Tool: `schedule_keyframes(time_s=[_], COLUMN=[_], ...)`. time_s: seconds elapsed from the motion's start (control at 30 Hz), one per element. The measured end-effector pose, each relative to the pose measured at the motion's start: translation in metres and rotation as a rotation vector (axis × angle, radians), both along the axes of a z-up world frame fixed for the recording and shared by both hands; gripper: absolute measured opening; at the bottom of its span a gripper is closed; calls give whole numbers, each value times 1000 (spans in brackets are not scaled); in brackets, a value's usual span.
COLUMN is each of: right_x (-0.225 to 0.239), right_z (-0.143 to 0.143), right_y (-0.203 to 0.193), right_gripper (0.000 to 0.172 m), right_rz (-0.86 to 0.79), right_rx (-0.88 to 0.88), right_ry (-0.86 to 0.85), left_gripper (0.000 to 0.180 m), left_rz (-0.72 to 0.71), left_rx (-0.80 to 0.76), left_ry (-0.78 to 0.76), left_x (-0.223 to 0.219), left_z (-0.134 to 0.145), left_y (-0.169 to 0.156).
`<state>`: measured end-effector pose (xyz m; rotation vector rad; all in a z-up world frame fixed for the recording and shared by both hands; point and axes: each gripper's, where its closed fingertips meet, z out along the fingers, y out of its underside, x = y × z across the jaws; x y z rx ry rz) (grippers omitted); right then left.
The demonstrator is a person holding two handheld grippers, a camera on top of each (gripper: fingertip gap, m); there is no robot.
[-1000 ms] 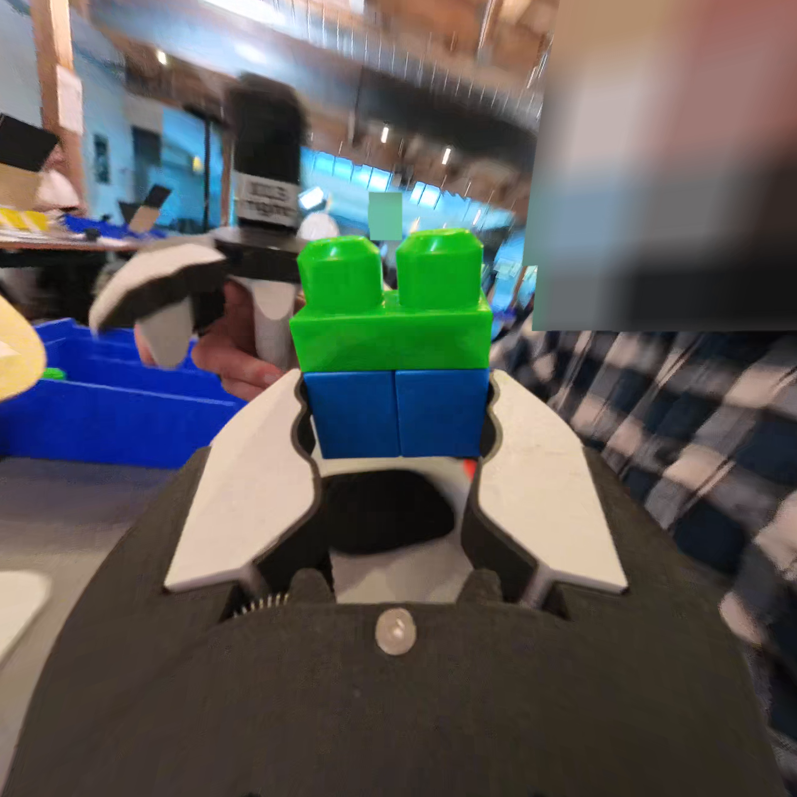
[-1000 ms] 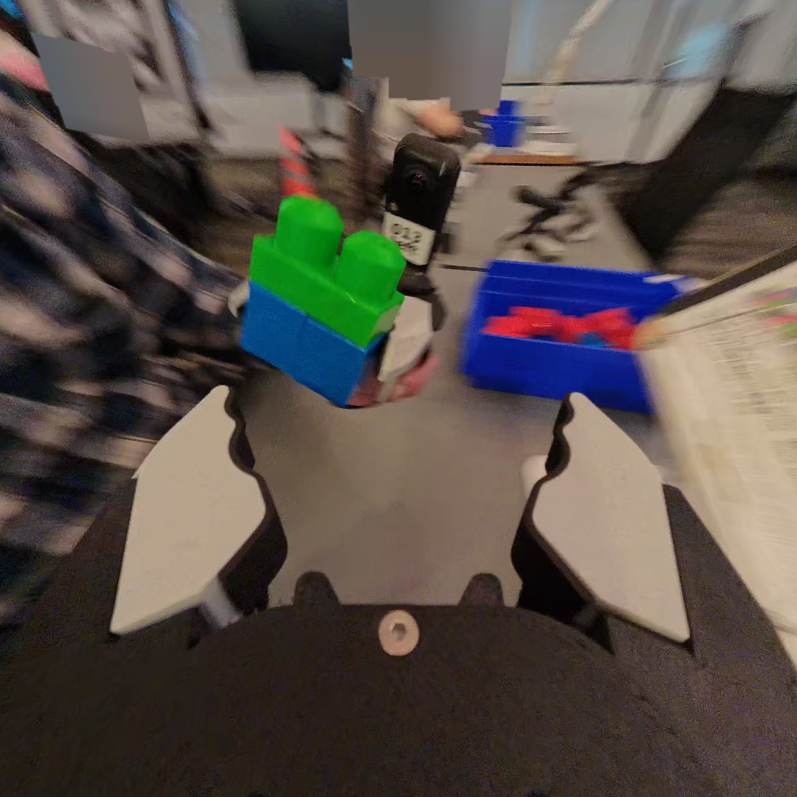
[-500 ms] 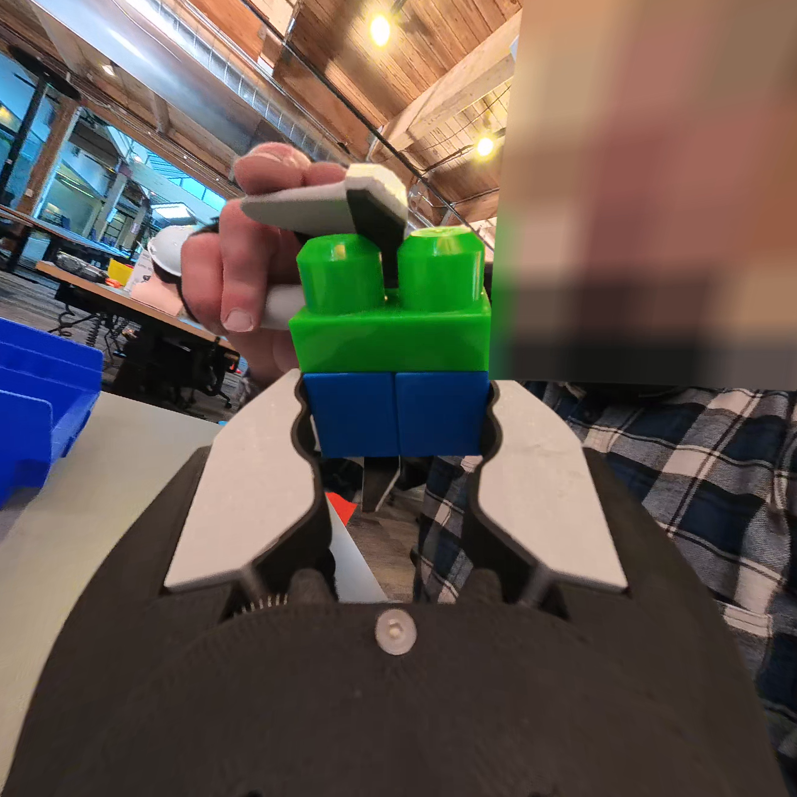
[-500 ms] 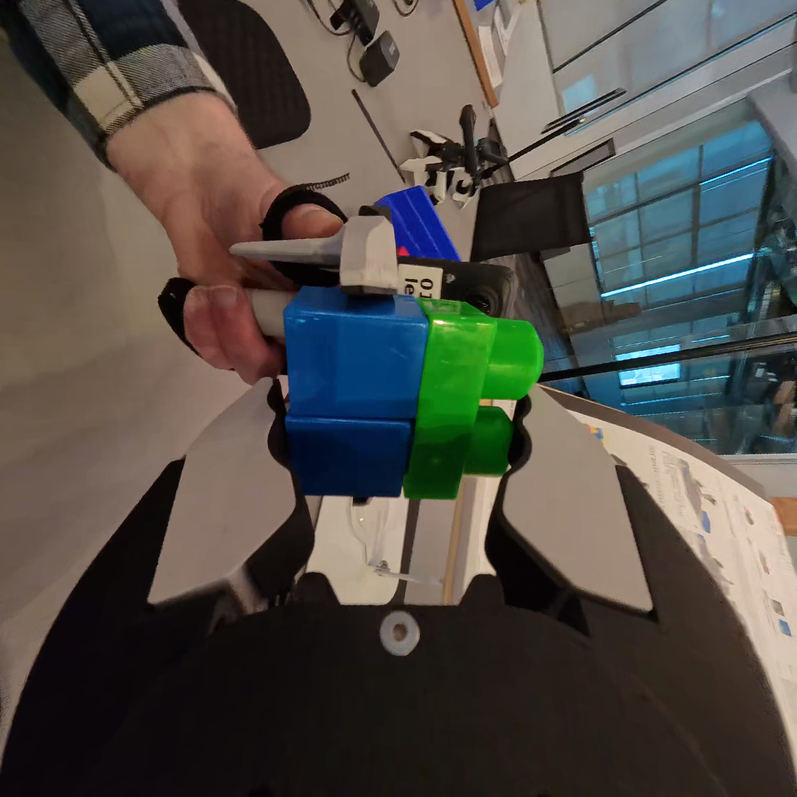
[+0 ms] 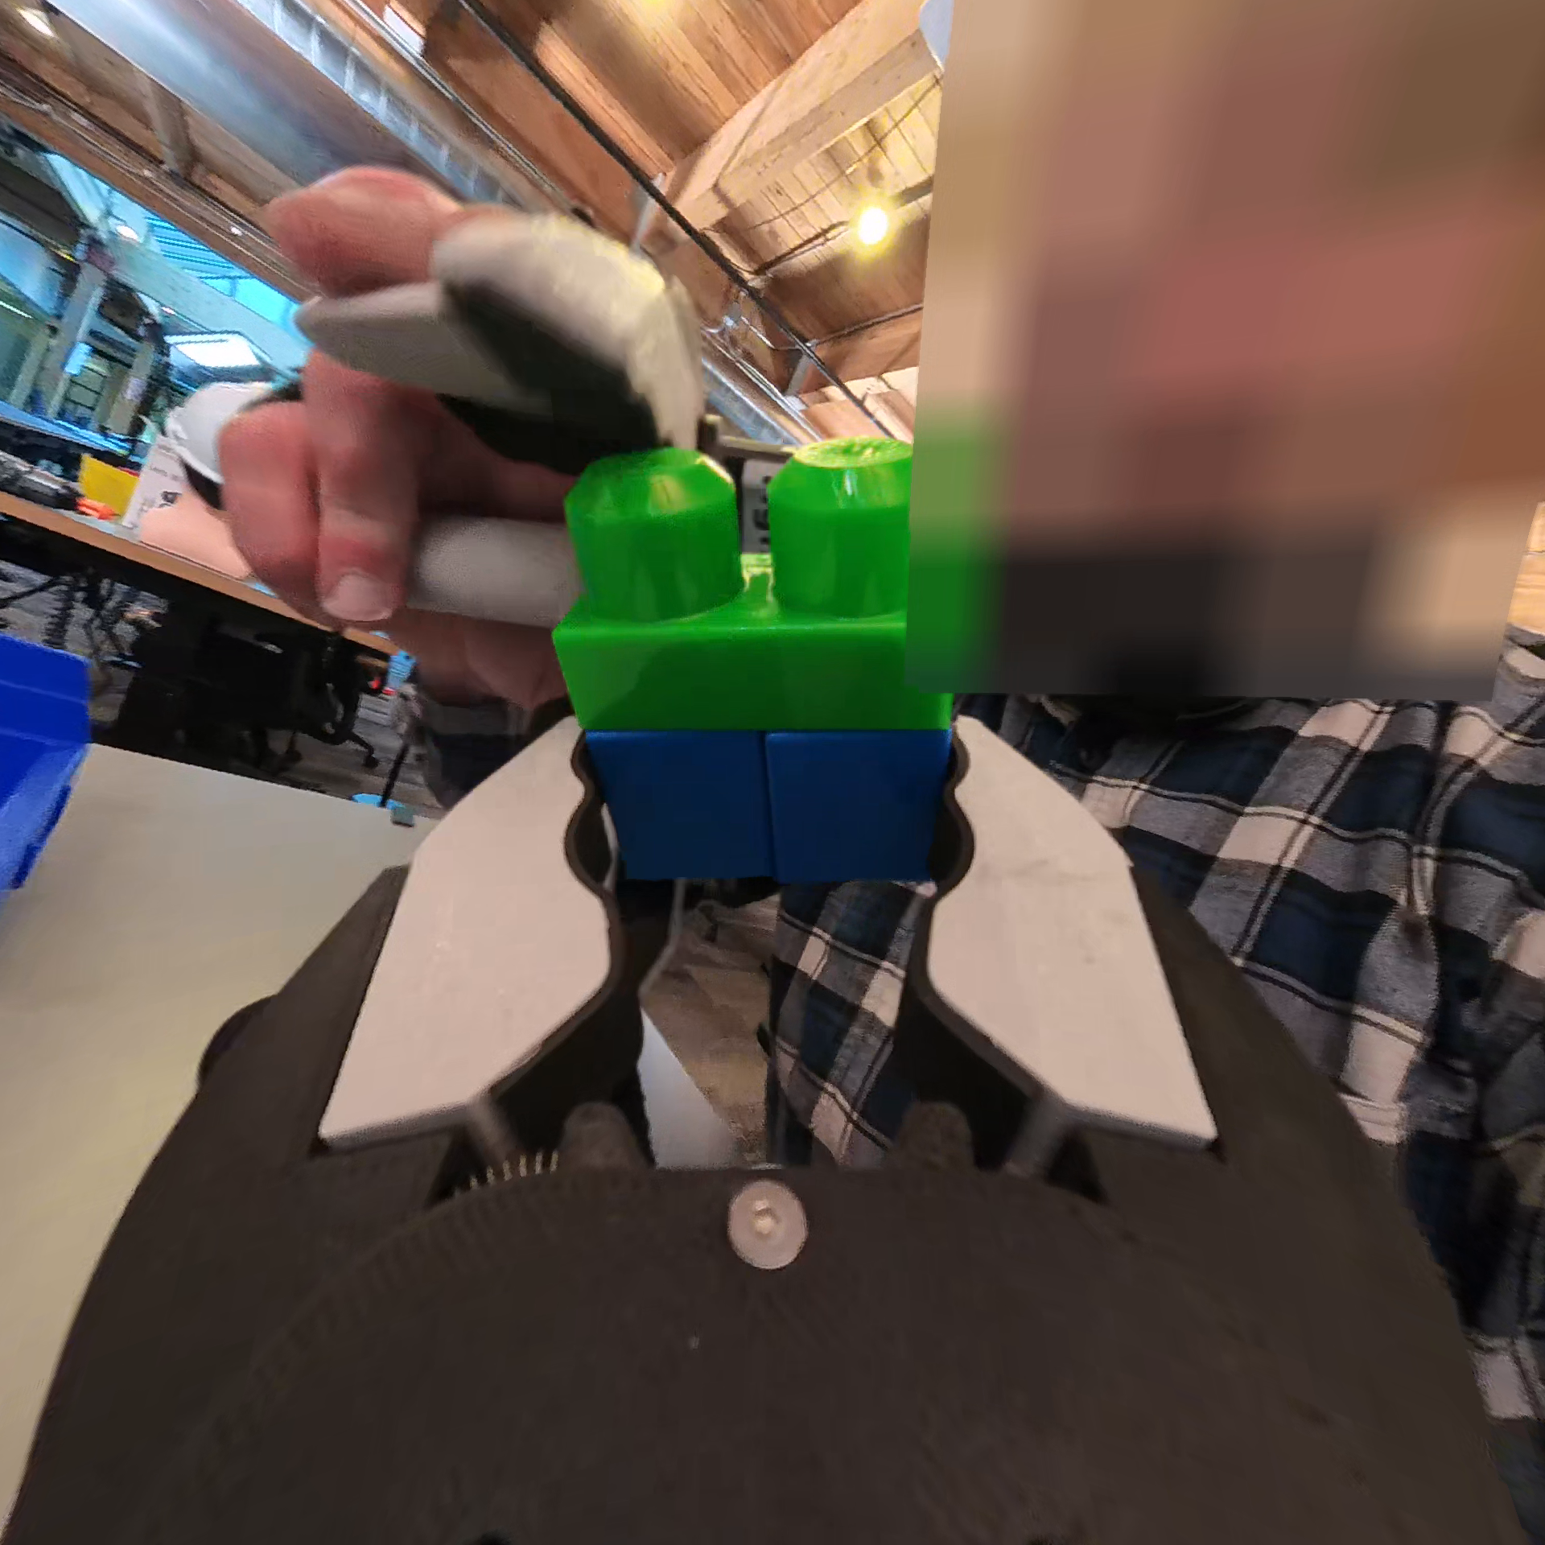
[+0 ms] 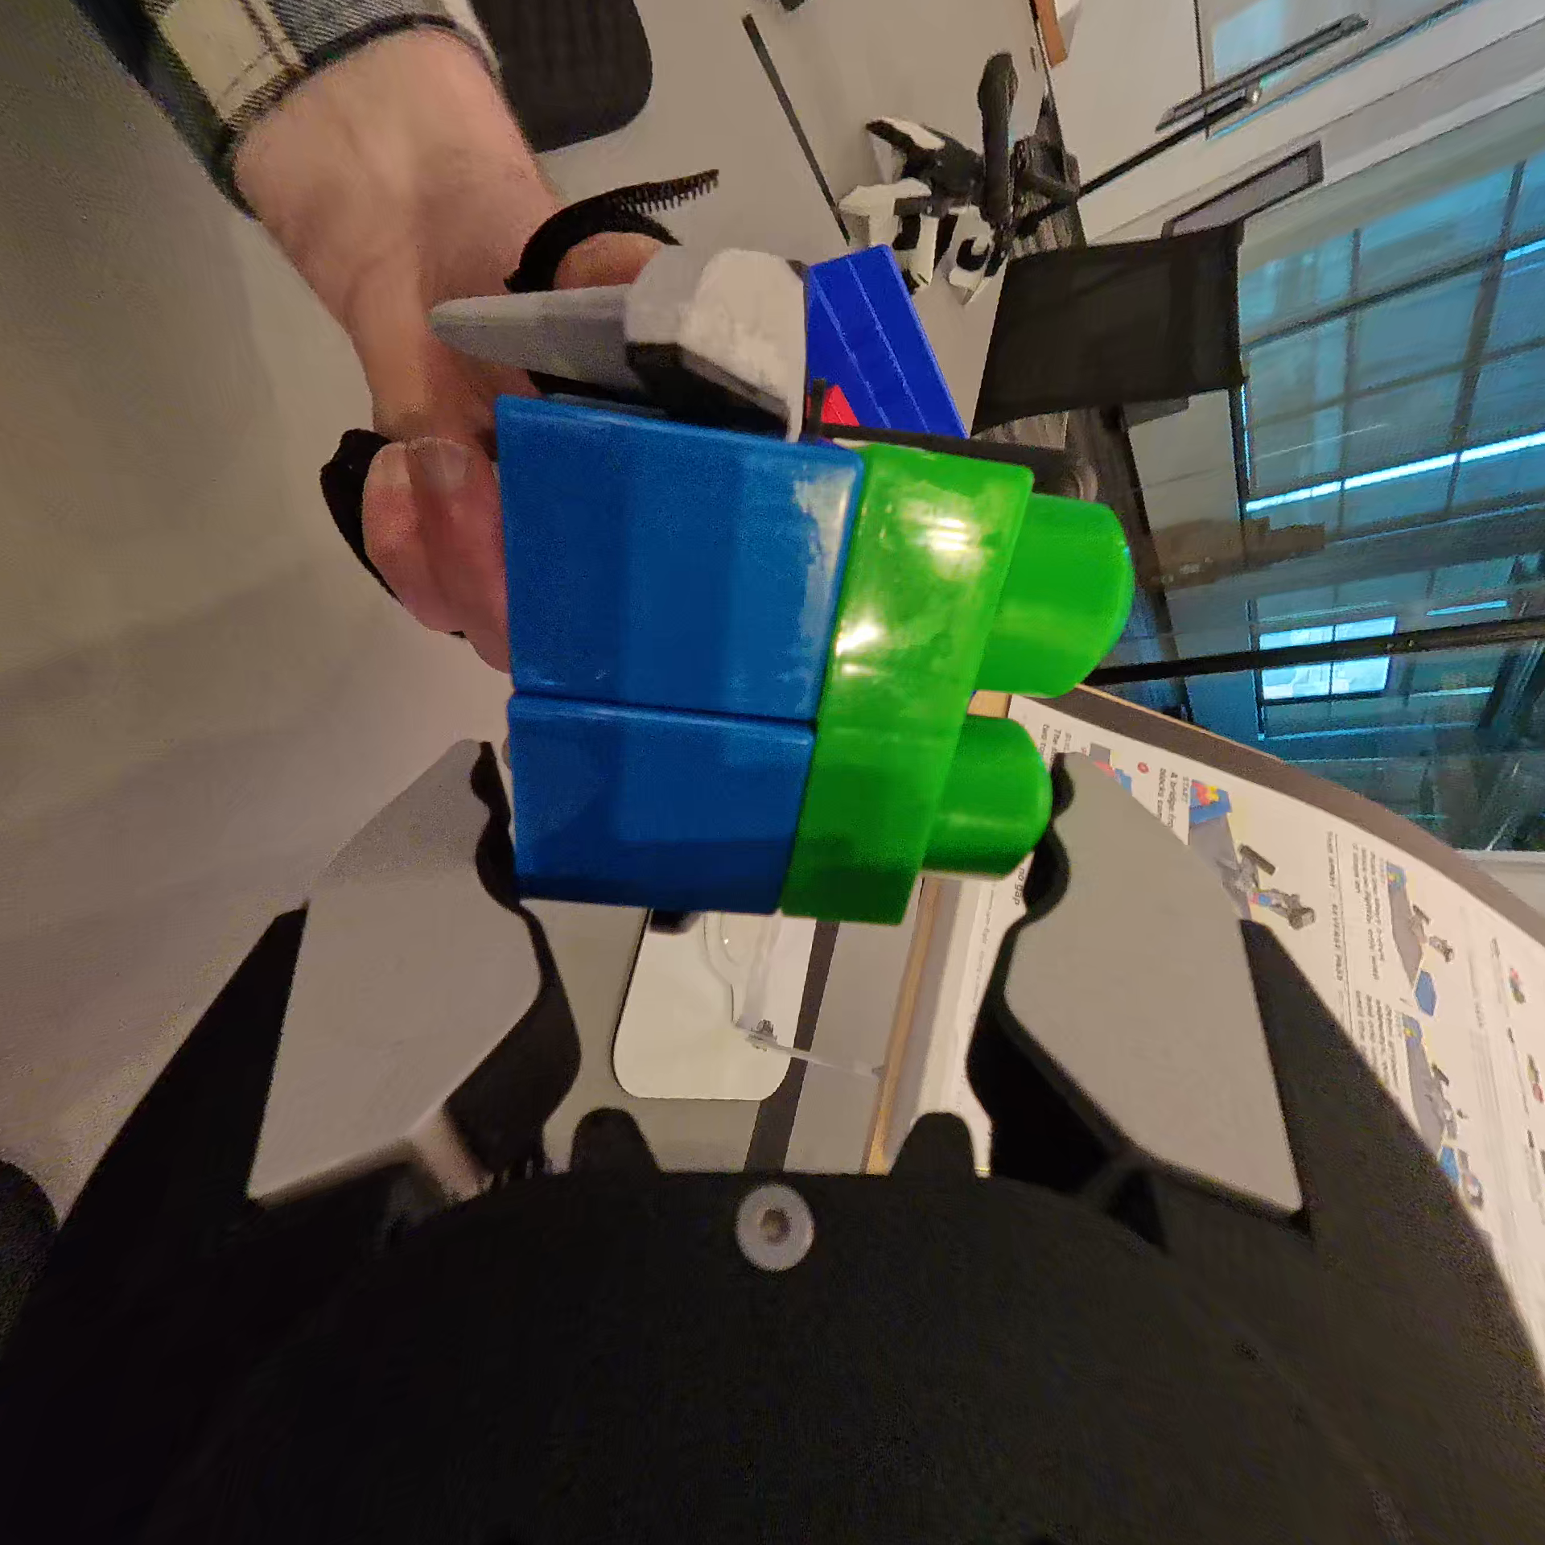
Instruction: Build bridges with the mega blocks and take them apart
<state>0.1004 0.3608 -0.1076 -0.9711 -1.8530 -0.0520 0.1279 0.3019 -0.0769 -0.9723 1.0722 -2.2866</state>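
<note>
Blue blocks (image 5: 765, 803) are clamped between the left fingers (image 5: 502, 903), the green block (image 5: 736, 669) capping them, while the right fingers (image 6: 1154, 961) are spread astride the stack lengthwise, contact unclear.

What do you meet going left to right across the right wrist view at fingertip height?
Left fingertip → blue blocks → green block → right fingertip → printed sheet.
</note>
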Motion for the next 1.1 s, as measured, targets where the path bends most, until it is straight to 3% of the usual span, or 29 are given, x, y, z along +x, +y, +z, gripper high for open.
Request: schedule_keyframes(time_s=[0.27,0.73,0.83,1.0,1.1], right_x=[4,12,11,3,2], right_z=[-3,-21,-22,-9,-8], right_y=[-13,-12,-5,-25,-27], right_gripper=[113,110,114,114,100], right_rz=[33,0,-44,5,-3], right_rx=[-34,-65,-103,-117,-83], right_ry=[-67,-183,-150,-48,-49], left_gripper=[74,74,74,74,74], left_rz=[-71,-75,-79,-84,-90], left_rx=[37,44,-29,28,41], left_ry=[3,39,16,38,52], left_x=[2,7,5,6,7], left_z=[-2,-17,-15,-18,-20], left_y=[-14,-19,-9,-14,-13])
